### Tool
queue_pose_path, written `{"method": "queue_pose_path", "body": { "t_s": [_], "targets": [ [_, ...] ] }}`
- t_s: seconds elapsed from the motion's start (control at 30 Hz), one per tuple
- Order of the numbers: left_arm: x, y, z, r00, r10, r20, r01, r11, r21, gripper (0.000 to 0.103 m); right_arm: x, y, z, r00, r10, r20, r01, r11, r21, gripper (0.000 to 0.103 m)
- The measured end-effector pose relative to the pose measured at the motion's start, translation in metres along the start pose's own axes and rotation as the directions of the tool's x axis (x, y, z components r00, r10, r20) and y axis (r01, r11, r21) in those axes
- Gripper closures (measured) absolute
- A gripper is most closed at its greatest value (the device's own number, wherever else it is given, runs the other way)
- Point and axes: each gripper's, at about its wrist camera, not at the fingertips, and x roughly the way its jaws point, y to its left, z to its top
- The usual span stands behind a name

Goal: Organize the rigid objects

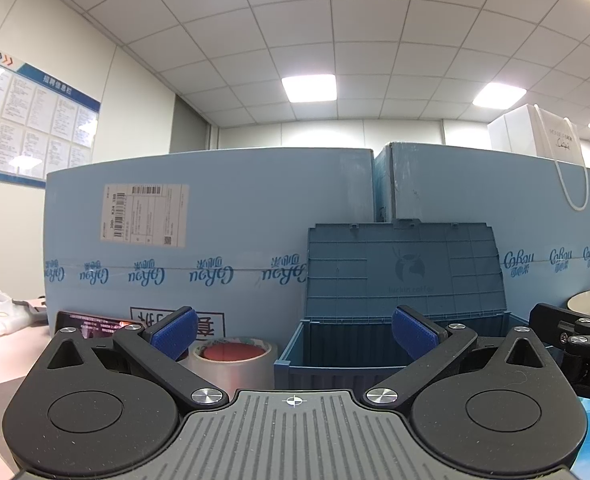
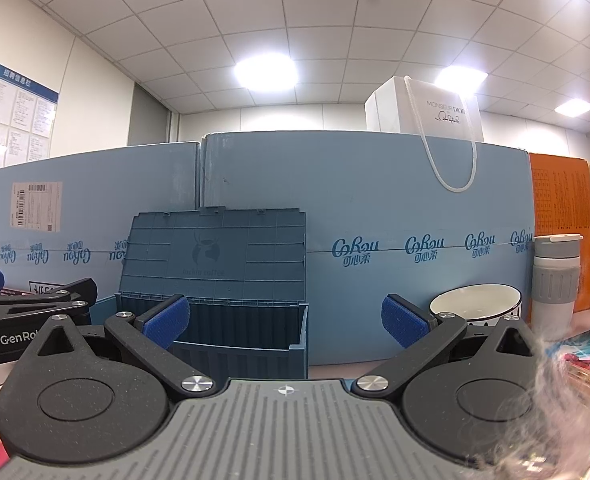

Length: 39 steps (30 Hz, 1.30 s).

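1. Tape roll (image 1: 233, 360), clear plastic wound on a red core, lies flat on the surface at about 11 o'clock from your left gripper (image 1: 295, 330). It sits just beyond the left blue finger pad (image 1: 175, 332) and partly behind it, not between the fingers.

2. Both grippers are empty. The left fingers stand wide apart, and so do those of the right gripper (image 2: 285, 322).

3. Blue storage box (image 1: 331, 350) stands straight ahead at 12 o'clock in the left wrist view, its lid (image 1: 403, 268) propped open against the pale blue cartons (image 1: 215, 220). The roll rests just beside the box's left wall.

4. Expect the roll to be light and stiff, but its wound film looks slick. Take it across the outer rim, or with one finger through the core, and squeeze gently enough not to deform it.

5. White bowl (image 2: 475, 306) sits on the surface at about 1 o'clock from your right gripper, just past the right finger pad (image 2: 403, 326). It is likely ceramic: heavier, smooth and breakable. Pinch the rim wall, one finger inside and one outside.

6. Grey-and-white tumbler (image 2: 555, 280) stands upright at 2 o'clock, near the bowl. Judge it rigid and tall enough to tip, so grip it low on the banded body.
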Motion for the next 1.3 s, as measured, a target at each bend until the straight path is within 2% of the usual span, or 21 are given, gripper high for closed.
{"method": "queue_pose_path", "body": {
  "t_s": [0.8,1.03,1.3],
  "targets": [
    [0.003,-0.001,0.001,1.000,-0.005,-0.012,0.005,1.000,-0.005,0.000,-0.004,-0.002,0.000,1.000,0.017,0.011,-0.017,1.000,0.015,0.000],
    [0.005,0.001,0.001,1.000,-0.019,-0.019,0.018,1.000,-0.013,0.000,-0.012,-0.011,0.002,0.999,0.036,0.040,-0.039,0.997,0.071,0.000],
    [0.003,0.010,0.002,0.999,-0.039,-0.017,0.038,0.998,-0.048,0.000,-0.017,-0.017,0.002,1.000,0.006,-0.004,-0.006,0.992,0.129,0.000]
  ]
}}
